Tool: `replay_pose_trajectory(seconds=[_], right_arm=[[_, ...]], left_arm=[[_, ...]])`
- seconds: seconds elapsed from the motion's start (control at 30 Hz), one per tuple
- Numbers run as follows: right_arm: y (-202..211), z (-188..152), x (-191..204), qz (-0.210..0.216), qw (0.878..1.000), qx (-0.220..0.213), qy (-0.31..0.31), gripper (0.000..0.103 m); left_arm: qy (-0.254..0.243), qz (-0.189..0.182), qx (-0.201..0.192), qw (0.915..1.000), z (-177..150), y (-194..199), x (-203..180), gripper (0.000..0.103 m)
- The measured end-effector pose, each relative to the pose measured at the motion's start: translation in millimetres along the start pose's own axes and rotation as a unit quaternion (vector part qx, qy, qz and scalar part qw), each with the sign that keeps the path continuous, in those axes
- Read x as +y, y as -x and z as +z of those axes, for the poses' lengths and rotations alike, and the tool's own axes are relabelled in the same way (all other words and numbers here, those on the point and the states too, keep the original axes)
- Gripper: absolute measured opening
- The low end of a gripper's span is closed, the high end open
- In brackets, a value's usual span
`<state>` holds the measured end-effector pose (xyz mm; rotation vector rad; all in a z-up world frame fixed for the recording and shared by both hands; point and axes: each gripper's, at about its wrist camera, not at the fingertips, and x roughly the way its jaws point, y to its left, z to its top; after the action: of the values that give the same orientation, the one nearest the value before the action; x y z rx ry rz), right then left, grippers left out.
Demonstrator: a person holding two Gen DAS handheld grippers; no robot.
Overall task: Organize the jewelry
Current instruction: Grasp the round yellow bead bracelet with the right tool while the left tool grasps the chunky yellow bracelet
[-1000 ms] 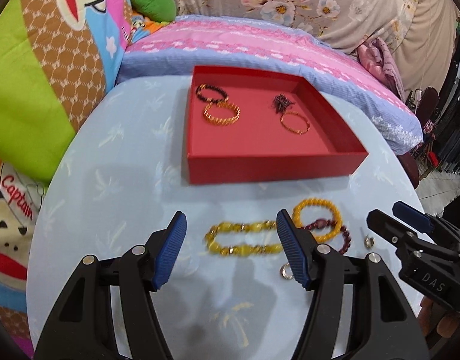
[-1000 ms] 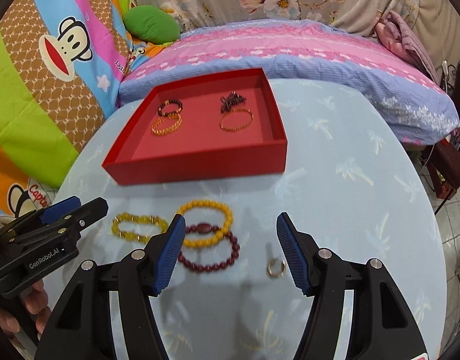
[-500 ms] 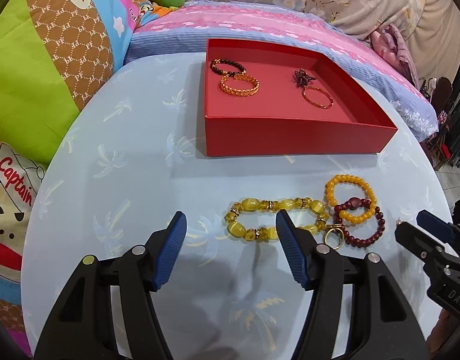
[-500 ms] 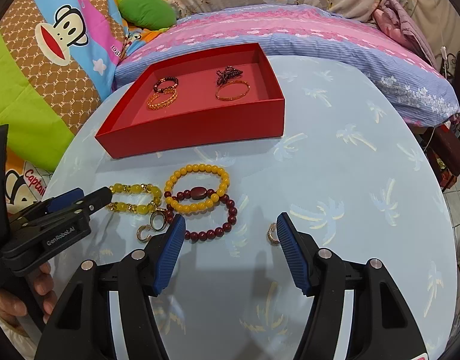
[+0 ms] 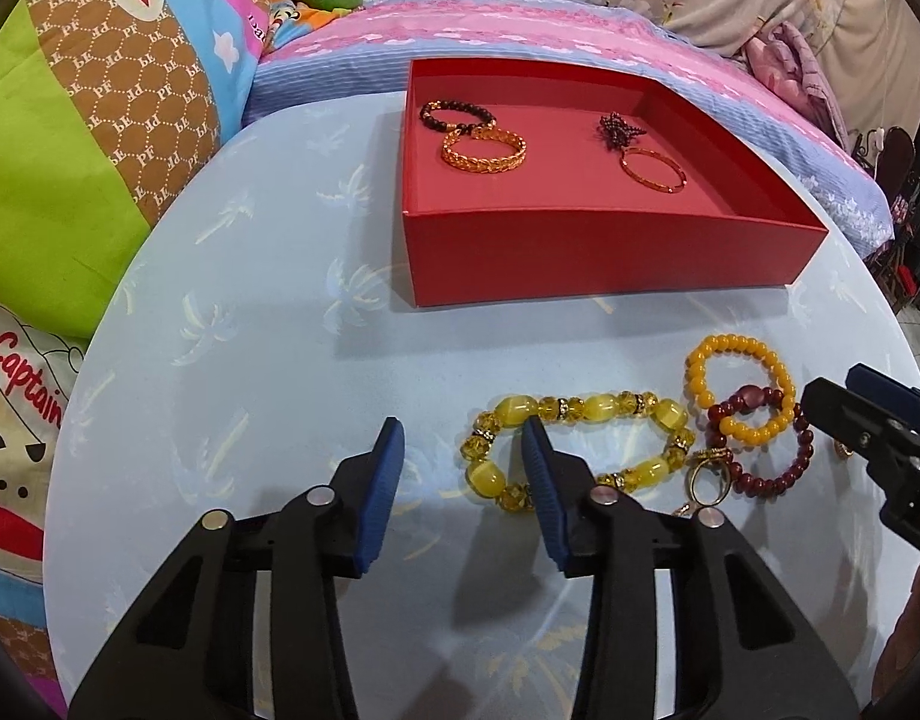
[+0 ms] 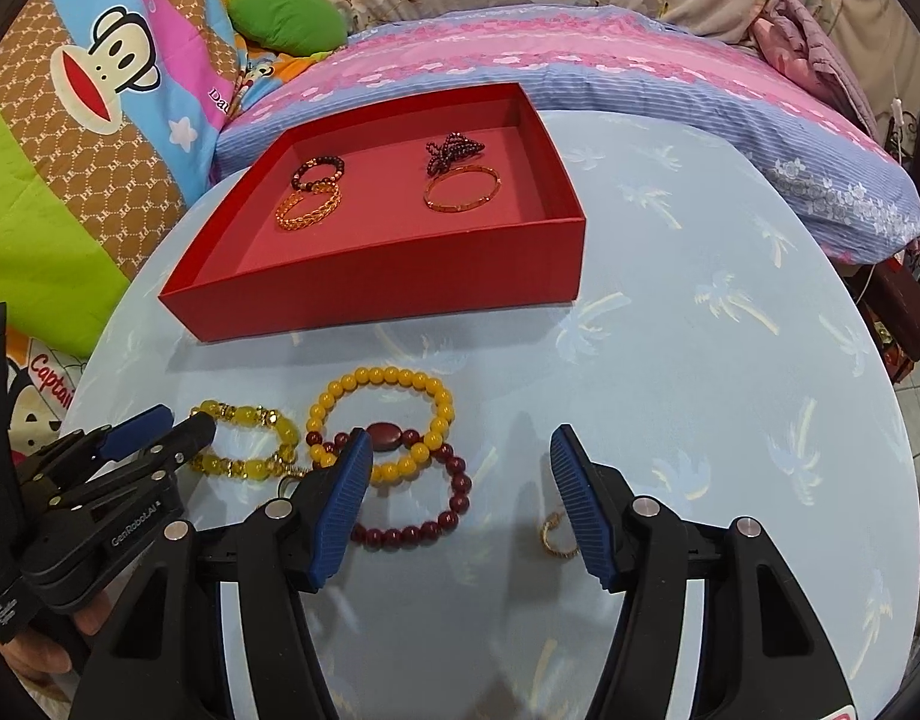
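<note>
A red tray (image 5: 604, 264) (image 6: 376, 294) holds several bracelets, among them a gold chain bangle (image 5: 484, 150). On the table lie a yellow crystal bracelet (image 5: 580, 450) (image 6: 244, 444), an orange bead bracelet (image 5: 742, 384) (image 6: 382, 414), a dark red bead bracelet (image 5: 766, 456) (image 6: 424, 510), a gold ring (image 5: 706, 480) and a small gold ring (image 6: 556, 534). My left gripper (image 5: 463, 480) is open and empty, its right finger over the yellow bracelet's left end. My right gripper (image 6: 460, 498) is open and empty above the dark red bracelet.
The round table has a light blue palm-print cloth (image 5: 250, 360). Colourful cushions (image 5: 70, 150) lie to the left and a pink and blue bed (image 6: 580, 60) stands behind the tray. The table edge curves close on the right (image 6: 904, 480).
Both grippers have drawn back towards me, so the tray looks farther off. My left gripper has narrowed somewhat and sits left of the yellow bracelet. The jewelry has not moved.
</note>
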<state>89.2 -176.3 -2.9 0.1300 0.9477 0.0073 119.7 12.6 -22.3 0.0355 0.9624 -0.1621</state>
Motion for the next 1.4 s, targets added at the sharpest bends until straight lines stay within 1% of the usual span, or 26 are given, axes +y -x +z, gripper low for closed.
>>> replay_pose_trajectory(seconds=[0.1,0.2,0.27,0.3,0.4,0.47,0.5,0.57,0.63,0.67,0.7,0.73,0.87,1.0,1.2,1.4], right_arm=[[-8.4,4.7,2.7,0.001,1.000,0.003,0.004,0.050],[-17.5,7.3,4.0,0.002,1.000,0.010,0.004,0.042],[-23.3,8.8,5.1,0.004,1.000,0.015,0.004,0.033],[-25.5,8.6,5.5,0.003,1.000,0.018,0.005,0.031],[-28.6,8.8,7.4,0.001,1.000,0.014,0.011,0.025],[-29.9,8.2,8.4,-0.005,1.000,0.013,0.016,0.018],[-30.2,8.0,9.1,-0.008,1.000,0.012,0.019,0.017],[-30.2,6.5,10.0,-0.013,1.000,0.008,0.025,0.011],[-29.8,5.3,8.9,-0.013,1.000,0.005,0.026,0.008],[-29.7,5.0,8.5,-0.014,1.000,0.005,0.026,0.008],[-29.4,4.9,8.8,-0.015,1.000,0.006,0.027,0.008],[-29.0,5.1,8.7,-0.015,0.999,0.006,0.027,0.008],[-22.3,6.4,7.9,-0.010,1.000,0.002,0.023,0.007],[-6.1,9.5,6.8,-0.004,1.000,-0.014,0.017,0.007],[20.2,21.1,8.9,0.008,0.999,-0.043,0.015,0.007],[40.6,36.8,11.0,0.012,0.997,-0.070,0.021,0.007]], left_arm=[[0.000,0.002,-0.001,1.0000,0.5,-0.3,-0.3,0.035],[-0.004,0.004,-0.003,1.0000,-0.4,-0.2,-1.5,0.034],[-0.006,0.005,-0.004,1.0000,-1.0,-0.3,-2.0,0.034],[-0.007,0.005,-0.005,1.0000,-1.1,-0.4,-2.1,0.033],[-0.009,0.007,-0.006,0.9999,-1.3,-0.3,-3.3,0.033],[-0.009,0.006,-0.006,0.9999,-1.2,-0.5,-3.6,0.032],[-0.009,0.006,-0.006,0.9999,-1.1,-0.5,-3.9,0.031],[-0.010,0.005,-0.006,0.9999,-1.2,-0.5,-4.2,0.027],[-0.010,0.001,-0.005,0.9999,-1.0,-0.2,-4.9,0.020],[-0.010,-0.002,-0.004,0.9999,-0.6,-0.1,-5.2,0.017],[-0.009,-0.006,-0.003,0.9999,-0.1,0.0,-5.5,0.012],[-0.008,-0.011,0.000,0.9999,0.6,0.0,-5.4,0.009],[-0.001,-0.028,0.005,0.9996,1.3,2.1,-4.1,0.009],[0.006,-0.039,0.001,0.9992,1.6,10.5,-2.9,0.008],[0.004,-0.061,-0.014,0.9980,8.7,34.1,-6.0,0.008],[-0.011,-0.081,-0.037,0.9960,23.6,60.6,-16.3,0.008]])
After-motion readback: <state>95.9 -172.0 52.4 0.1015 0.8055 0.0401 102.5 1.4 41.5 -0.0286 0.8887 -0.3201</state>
